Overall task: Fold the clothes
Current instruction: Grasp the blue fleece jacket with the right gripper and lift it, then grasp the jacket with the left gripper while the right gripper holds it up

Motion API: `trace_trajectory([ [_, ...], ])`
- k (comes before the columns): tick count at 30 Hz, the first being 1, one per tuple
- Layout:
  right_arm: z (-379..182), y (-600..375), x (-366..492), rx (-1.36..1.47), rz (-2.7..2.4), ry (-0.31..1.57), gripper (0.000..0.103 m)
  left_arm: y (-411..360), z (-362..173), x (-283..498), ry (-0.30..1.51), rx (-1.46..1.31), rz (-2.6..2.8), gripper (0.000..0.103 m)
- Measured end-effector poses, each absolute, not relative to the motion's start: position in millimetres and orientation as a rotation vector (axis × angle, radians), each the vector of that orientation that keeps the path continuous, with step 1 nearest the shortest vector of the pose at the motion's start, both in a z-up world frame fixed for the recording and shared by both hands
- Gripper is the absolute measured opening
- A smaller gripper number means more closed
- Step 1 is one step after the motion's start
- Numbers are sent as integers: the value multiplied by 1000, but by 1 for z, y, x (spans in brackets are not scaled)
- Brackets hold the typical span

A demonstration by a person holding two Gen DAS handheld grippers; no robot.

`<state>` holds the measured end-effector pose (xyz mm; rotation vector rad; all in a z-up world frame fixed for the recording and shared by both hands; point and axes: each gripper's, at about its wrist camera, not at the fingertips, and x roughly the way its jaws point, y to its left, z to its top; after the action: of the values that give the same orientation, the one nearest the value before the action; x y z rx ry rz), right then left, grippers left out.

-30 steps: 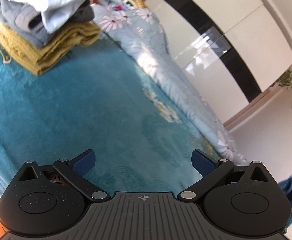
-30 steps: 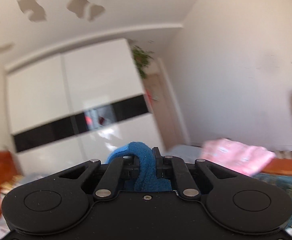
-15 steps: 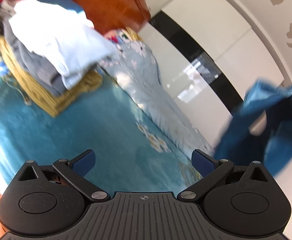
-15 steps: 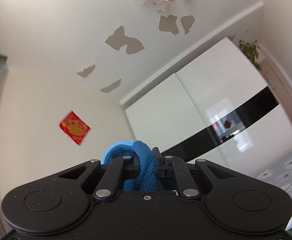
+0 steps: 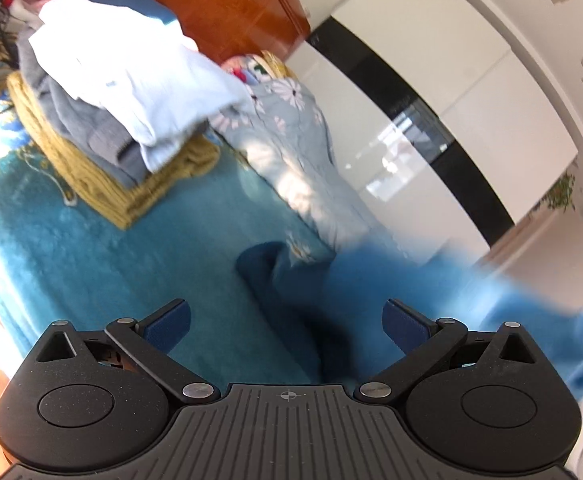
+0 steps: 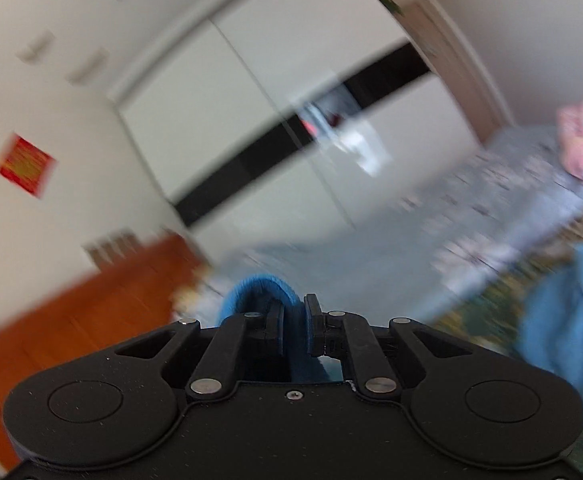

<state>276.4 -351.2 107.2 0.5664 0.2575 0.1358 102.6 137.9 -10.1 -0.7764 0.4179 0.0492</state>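
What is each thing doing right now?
Left hand-held gripper: open, holding nothing.
Right hand-held gripper: shut on the blue garment.
Blue garment: unfolded, part of it lying on the teal blanket.
Clothes stack: piled on the teal blanket.
Wardrobe: doors closed.

Blue garment [image 5: 431,280] smeared by motion, right wrist view's wardrobe [image 6: 291,120] and bedding [image 6: 491,208] blurred
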Motion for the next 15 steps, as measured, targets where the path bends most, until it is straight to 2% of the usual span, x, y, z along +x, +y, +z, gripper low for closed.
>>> trace_trajectory([
  [5, 12, -381, 277, 542, -55, 459, 11, 118, -14, 118, 478, -716, 2, 103],
  [8, -12, -403, 272, 554, -117, 472, 12, 104, -16, 133, 516, -661, -33, 103],
  [12, -20, -421, 268, 517, -153, 510, 24, 77, -13, 156, 555, -580, -119, 103],
  [15, -18, -423, 259, 437, -166, 519, 26, 47, -11, 178, 577, -488, -209, 103],
])
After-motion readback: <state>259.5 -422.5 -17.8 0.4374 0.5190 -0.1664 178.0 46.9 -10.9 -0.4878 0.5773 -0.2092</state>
